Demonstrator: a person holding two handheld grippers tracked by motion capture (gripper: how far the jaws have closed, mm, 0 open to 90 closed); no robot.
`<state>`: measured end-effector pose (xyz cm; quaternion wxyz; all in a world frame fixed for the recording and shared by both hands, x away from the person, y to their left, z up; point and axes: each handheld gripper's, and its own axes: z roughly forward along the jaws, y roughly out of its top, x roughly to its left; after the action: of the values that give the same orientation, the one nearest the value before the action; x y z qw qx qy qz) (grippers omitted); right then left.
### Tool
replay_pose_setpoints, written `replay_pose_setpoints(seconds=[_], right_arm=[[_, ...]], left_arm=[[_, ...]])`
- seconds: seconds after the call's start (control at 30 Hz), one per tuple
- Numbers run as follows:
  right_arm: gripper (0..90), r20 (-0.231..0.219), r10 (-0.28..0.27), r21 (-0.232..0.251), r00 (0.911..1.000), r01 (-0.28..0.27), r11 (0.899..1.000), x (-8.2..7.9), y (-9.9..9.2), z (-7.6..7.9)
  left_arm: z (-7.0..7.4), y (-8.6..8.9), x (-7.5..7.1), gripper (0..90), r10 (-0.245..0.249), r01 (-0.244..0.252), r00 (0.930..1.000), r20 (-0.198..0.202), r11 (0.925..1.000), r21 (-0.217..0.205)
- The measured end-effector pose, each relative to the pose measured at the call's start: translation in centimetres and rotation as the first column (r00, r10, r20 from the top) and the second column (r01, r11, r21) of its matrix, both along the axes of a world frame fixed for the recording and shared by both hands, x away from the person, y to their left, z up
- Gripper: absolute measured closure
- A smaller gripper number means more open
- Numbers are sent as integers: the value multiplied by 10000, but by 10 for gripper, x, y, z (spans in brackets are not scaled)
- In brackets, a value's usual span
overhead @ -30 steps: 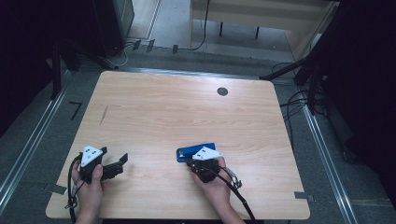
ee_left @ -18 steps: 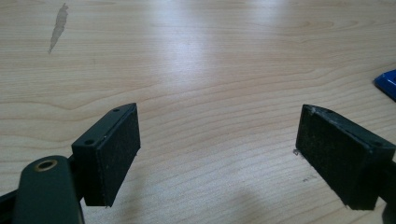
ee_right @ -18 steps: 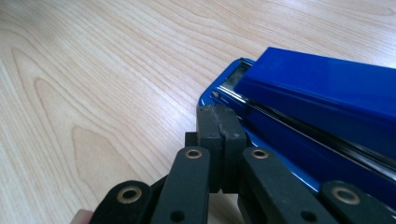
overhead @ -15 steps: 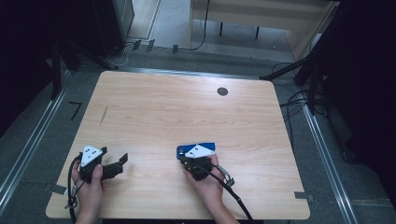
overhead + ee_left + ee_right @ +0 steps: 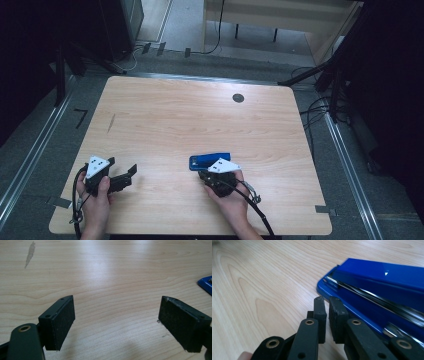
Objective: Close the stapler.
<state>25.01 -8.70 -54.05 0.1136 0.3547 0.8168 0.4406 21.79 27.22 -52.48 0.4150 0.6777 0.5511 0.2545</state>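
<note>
One wooden table (image 5: 200, 120) carries everything, with one blue stapler (image 5: 210, 160) lying flat near its front edge. Two grippers rest on the table. The left gripper (image 5: 116, 322), well to the stapler's left, has jaws spread wide over bare wood. The right gripper (image 5: 327, 315) sits just beside the stapler; its jaws have just been opening, a narrow slit apart, nothing between them.

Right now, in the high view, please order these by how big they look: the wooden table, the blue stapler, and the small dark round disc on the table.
1. Wooden table, by far the largest.
2. Blue stapler, a short bar partly covered by the right gripper.
3. Dark round disc, the smallest; it lies farther from the camera, but the gap is clear.
</note>
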Motion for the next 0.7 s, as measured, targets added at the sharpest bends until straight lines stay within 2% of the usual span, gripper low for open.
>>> replay_pose_setpoints(seconds=[0.13,0.4,0.5,0.6,0.7], right_arm=[[747,-16,170,266,9999,-170,9995,-1,-13,4],[566,121,504,409,9987,-508,9979,-10,-30,11],[525,149,505,538,9986,-513,9972,-14,-38,15],[489,167,564,374,9983,-570,9977,-19,-47,16],[465,158,574,444,9982,-581,9973,-25,-62,16]], left_arm=[[0,0,0,144,4,-4,10000,29,10000,4],[0,0,0,144,10,-10,10000,37,10000,16],[0,0,0,144,20,-20,10000,47,10000,-11],[0,0,0,144,9,-9,10000,61,10000,-19],[0,0,0,144,16,-16,10000,48,10000,-11]])
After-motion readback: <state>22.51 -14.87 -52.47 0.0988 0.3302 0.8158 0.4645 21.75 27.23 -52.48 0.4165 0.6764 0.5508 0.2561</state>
